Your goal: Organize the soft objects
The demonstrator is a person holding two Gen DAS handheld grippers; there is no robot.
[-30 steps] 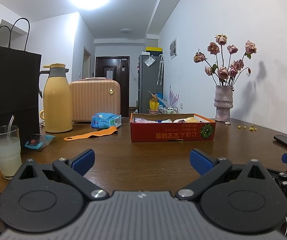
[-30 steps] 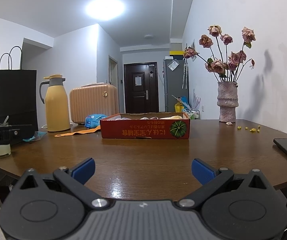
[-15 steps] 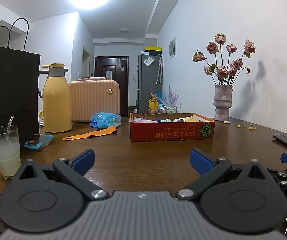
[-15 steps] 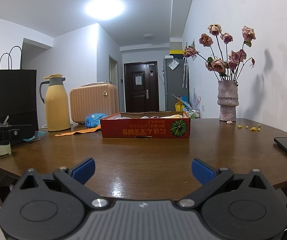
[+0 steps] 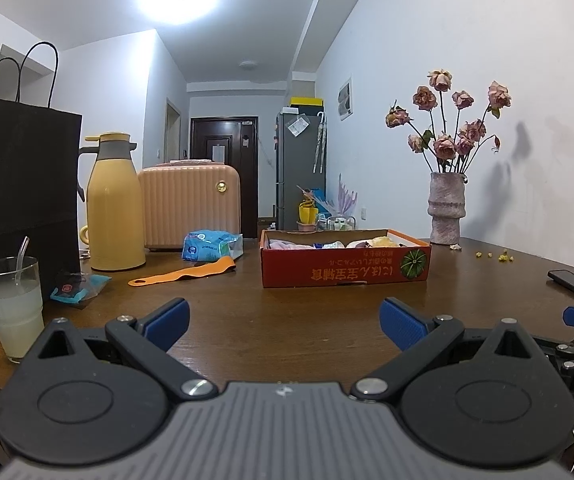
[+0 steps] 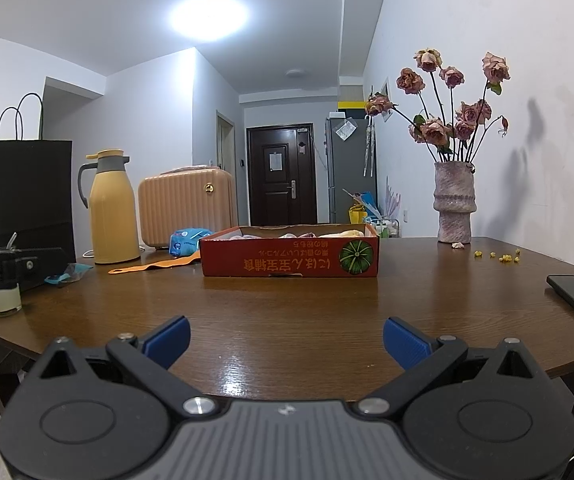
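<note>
Pale cloth bundles [image 5: 287,244] fill the orange box [image 5: 345,270] mid-desk, toward the far edge; they look light and limp, best pinched at a raised fold. Left gripper [image 5: 283,318] and right gripper [image 6: 285,338] gape empty, well short.

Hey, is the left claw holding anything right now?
No, the left claw is open with only bare table showing between its blue fingertips, well short of the red cardboard box.

bright ceiling light [image 6: 208,17] | glare on table [image 6: 243,364] | fisheye-bent edges | sharp focus
</note>
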